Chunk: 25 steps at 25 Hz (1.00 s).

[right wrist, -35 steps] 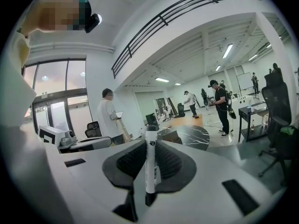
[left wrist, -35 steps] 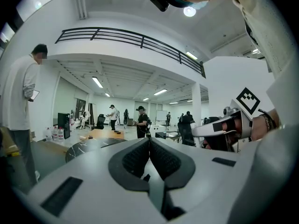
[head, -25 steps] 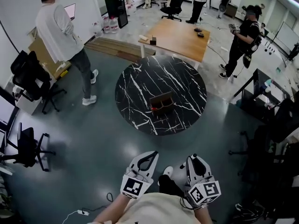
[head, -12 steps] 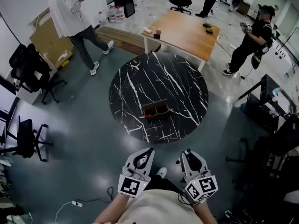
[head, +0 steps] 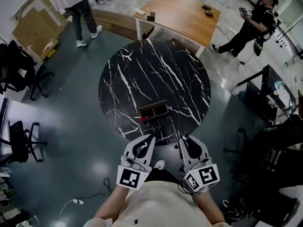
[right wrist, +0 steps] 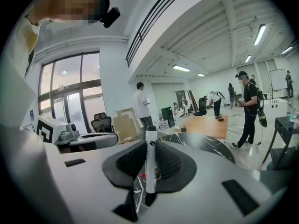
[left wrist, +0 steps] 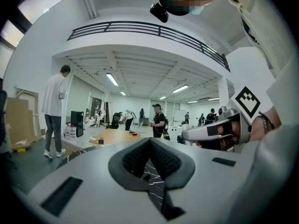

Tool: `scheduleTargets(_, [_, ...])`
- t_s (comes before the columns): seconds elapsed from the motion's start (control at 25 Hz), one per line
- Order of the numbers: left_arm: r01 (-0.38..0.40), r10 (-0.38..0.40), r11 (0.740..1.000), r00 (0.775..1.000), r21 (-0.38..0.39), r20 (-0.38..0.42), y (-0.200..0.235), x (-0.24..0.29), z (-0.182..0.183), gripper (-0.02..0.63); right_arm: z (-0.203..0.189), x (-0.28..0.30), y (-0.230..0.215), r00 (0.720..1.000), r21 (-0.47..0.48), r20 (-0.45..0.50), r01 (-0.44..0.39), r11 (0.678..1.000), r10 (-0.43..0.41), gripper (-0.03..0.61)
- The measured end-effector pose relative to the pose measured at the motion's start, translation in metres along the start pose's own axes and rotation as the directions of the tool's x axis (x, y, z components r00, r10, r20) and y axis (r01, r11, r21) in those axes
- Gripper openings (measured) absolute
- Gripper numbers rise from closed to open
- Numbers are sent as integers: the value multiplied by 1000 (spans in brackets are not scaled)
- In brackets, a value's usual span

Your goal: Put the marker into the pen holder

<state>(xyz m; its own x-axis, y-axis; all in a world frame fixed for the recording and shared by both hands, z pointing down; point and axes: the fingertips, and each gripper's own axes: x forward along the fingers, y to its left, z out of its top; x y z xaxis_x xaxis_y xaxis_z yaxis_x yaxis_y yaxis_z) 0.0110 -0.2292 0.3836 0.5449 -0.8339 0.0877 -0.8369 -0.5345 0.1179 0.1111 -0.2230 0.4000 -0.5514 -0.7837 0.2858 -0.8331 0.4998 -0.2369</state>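
The right tongs (head: 185, 141) were clamped on the marker (right wrist: 150, 162). In the right gripper view it stood upright between the two dark pads, a white barrel with a black cap at its top end, which rose just above the pad tips. The left tongs (head: 147, 140) were closed with nothing in them: in the left gripper view their pads (left wrist: 135, 157) met at the tip, and only a sliver of veined marble showed through the gap below.

Seen from the head camera, both tongs were held side by side low in front of the person's body and pointed toward 12 o'clock. Their tips lay just over the near rim of the round black marble table (head: 156, 74). The pen holder (head: 152, 111), a small brown wooden box with open compartments, stood on the 6 o'clock part of that table, close to the tongs but apart from them. A small red thing (head: 141, 118) lay at its 8 o'clock corner; what it was could not be made out.

Beyond the round table, at 12 o'clock, stood a wooden table (head: 177, 15) with a few small items on it. A person in black (head: 251, 25) stood at 2 o'clock, another person's legs (head: 80, 8) showed at 11 o'clock, and an office chair (head: 19, 143) stood at 9 o'clock.
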Motion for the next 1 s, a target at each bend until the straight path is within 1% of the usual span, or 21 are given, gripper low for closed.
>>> scheduleTargets(0.04, [28,-27,998,999,56,-26,9,8,-3,12,3,16,-4,1000,-7,0,1,1000,-1,77])
scheduleTargets(0.08, [64,-57,989,996,130,-63,19,17,-8,12,5,32,-8,1000,-11,2,2,1000,-2,77])
scheduleTargets(0.12, [94,-77,979,992,179,-98,28,24,-13,12,7,47,-12,1000,-11,1,3,1000,-3,77])
scheduleTargets(0.16, [110,-87,976,988,190,-126,35,29,-18,12,8,59,-16,1000,-10,-6,5,1000,-5,77])
scheduleTargets(0.2, [113,-88,978,985,174,-146,42,34,-23,12,7,70,-20,1000,-10,-16,7,1000,-7,77])
scheduleTargets(0.24, [102,-81,985,985,136,-153,49,39,-27,12,7,81,-24,1000,-11,-24,9,1000,-9,77])
scheduleTargets(0.28, [72,-62,995,988,69,-143,58,46,-30,12,5,93,-29,999,-14,-30,11,1000,-11,77])
scheduleTargets(0.32, [31,-33,999,992,-17,-125,67,52,-33,12,3,106,-34,999,-16,-34,14,1000,-15,77])
scheduleTargets(0.36, [0,-10,996,993,-84,-116,75,59,-36,12,0,118,-39,999,-17,-36,18,1000,-19,77])
scheduleTargets(0.4, [-11,-3,993,993,-114,-122,82,64,-41,12,-3,130,-44,999,-16,-35,23,1000,-23,77])
scheduleTargets(0.56, [-1,-20,993,984,-115,-176,99,82,-64,12,-22,168,-58,999,-24,-24,32,999,-33,77])
scheduleTargets(0.76, [-3,-29,990,974,-143,-223,114,90,-88,12,-50,201,-66,999,-95,-33,34,995,-38,77])
scheduleTargets(0.88, [-26,-11,987,973,-158,-230,127,92,-97,12,-63,214,-69,997,-145,-33,66,987,-71,77])
scheduleTargets(1.0, [-51,10,984,973,-171,-231,137,92,-103,12,-73,223,-69,996,-144,-42,69,987,-76,77])
